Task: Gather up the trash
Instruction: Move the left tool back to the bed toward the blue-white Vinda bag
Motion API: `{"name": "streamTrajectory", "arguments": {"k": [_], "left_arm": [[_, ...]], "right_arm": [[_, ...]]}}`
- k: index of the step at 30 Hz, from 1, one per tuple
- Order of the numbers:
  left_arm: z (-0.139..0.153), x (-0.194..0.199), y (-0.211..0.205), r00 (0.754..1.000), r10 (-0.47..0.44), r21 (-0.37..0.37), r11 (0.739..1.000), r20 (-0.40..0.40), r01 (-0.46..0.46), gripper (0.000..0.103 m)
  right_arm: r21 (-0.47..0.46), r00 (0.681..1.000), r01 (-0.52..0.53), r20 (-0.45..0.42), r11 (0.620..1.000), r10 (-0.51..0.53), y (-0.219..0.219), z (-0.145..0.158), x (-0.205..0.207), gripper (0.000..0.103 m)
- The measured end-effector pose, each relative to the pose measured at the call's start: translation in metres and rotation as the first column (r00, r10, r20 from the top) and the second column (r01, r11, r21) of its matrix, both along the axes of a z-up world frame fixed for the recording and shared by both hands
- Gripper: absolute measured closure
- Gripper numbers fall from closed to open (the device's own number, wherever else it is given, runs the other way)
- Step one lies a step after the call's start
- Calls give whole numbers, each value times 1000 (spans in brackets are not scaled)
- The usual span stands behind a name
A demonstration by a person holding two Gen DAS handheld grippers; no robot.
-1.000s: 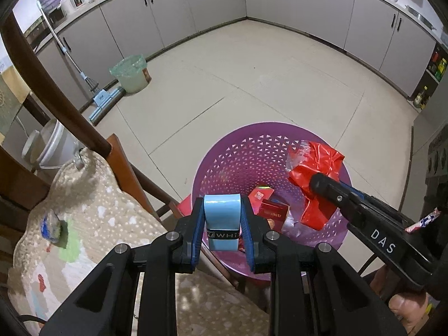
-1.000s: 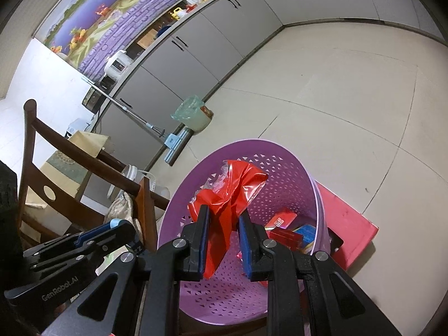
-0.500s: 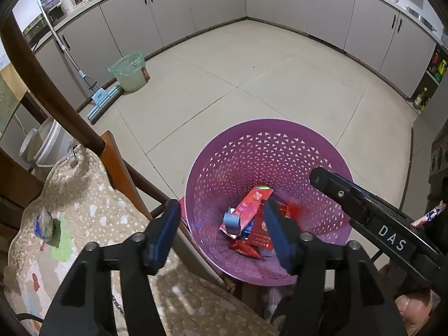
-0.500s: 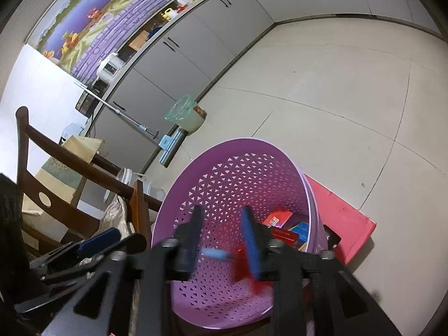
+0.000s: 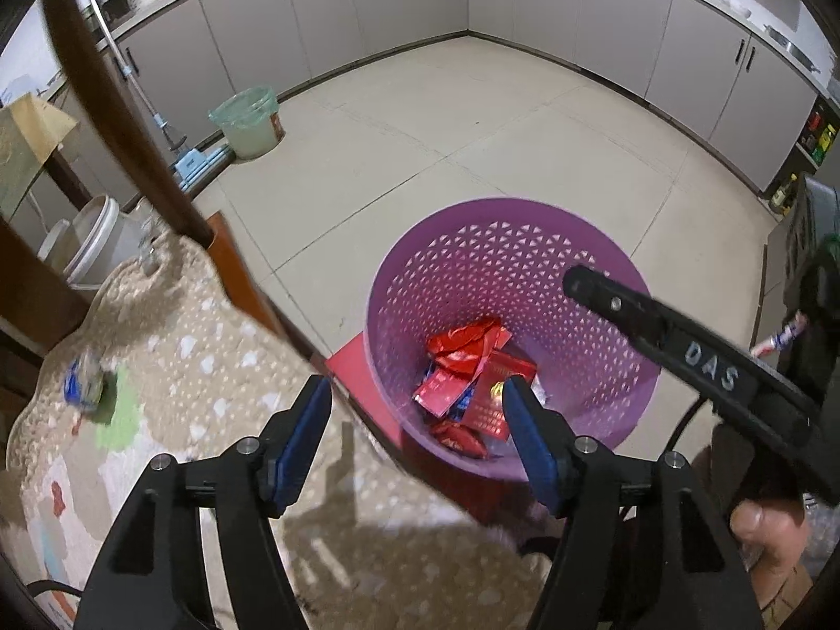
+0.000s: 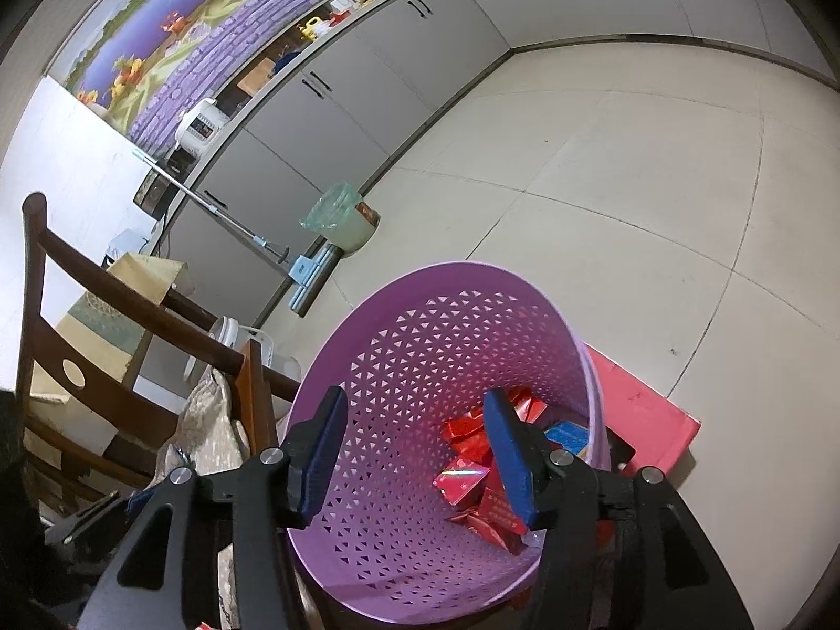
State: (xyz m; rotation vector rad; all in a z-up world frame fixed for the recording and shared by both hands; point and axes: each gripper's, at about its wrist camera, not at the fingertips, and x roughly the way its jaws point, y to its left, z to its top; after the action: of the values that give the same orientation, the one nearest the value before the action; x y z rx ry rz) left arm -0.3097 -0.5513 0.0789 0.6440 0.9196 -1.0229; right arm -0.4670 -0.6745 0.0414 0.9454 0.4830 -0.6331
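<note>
Both loads released into the purple basket (image 5: 504,241).

A second ago my left gripper (image 5: 417,433) pinched a blue-wrapped item and my right gripper (image 6: 415,459) a red wrapper; now both stand spread and empty above the basket, and the red wrappers (image 5: 464,338) lie at its bottom, so this drop is complete. A small blue-and-white piece (image 5: 84,386) remains on the chair cushion (image 5: 210,367), too blurred to identify. I cannot locate the blue-wrapped item in the pile.
</note>
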Motion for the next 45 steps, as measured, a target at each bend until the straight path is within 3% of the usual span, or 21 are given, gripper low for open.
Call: {"name": "streamTrajectory", "arguments": {"k": [8, 14, 19, 22, 26, 27, 30, 32, 35, 39, 41, 43, 45], "left_arm": [[-1, 13, 45, 997, 62, 6, 998, -39, -62, 36], [2, 20, 80, 996, 86, -4, 996, -5, -86, 36], [2, 57, 108, 985, 173, 3, 985, 5, -173, 36], [2, 105, 123, 957, 286, 3, 958, -37, -286, 36], [1, 182, 141, 886, 456, 5, 889, -87, -457, 36], [0, 206, 145, 858, 503, 5, 863, -103, -505, 36], [-2, 252, 148, 804, 579, -12, 811, -134, -585, 32], [-7, 276, 142, 785, 606, -1, 792, -127, -611, 26], [-22, 297, 133, 766, 636, 29, 771, -99, -636, 26], [-40, 303, 129, 766, 626, 75, 779, -145, -623, 27], [-39, 294, 137, 785, 590, 65, 805, -187, -590, 48], [-35, 282, 147, 804, 566, 69, 823, -183, -564, 49], [-34, 269, 161, 818, 543, 84, 839, -192, -537, 59]], "right_arm": [[-41, 998, -53, -29, 998, 52, 16, 8, 22, 42], [-61, 994, -97, -52, 993, 94, 30, 12, 38, 41], [-74, 990, -133, -65, 988, 128, 41, 14, 49, 40], [-76, 987, -149, -66, 986, 145, 47, 15, 54, 40], [-82, 984, -171, -70, 982, 165, 54, 16, 61, 39], [-84, 983, -174, -71, 981, 169, 55, 17, 62, 39], [-88, 981, -185, -78, 979, 178, 56, 16, 64, 39], [-85, 980, -189, -83, 978, 182, 56, 15, 66, 39], [-71, 979, -189, -86, 979, 183, 54, 11, 67, 39], [-68, 978, -192, -93, 979, 185, 54, 10, 69, 39], [-66, 977, -196, -98, 978, 189, 55, 9, 72, 39], [-61, 977, -197, -100, 978, 191, 55, 7, 73, 39], [-56, 977, -196, -97, 979, 190, 55, 7, 72, 39]]}}
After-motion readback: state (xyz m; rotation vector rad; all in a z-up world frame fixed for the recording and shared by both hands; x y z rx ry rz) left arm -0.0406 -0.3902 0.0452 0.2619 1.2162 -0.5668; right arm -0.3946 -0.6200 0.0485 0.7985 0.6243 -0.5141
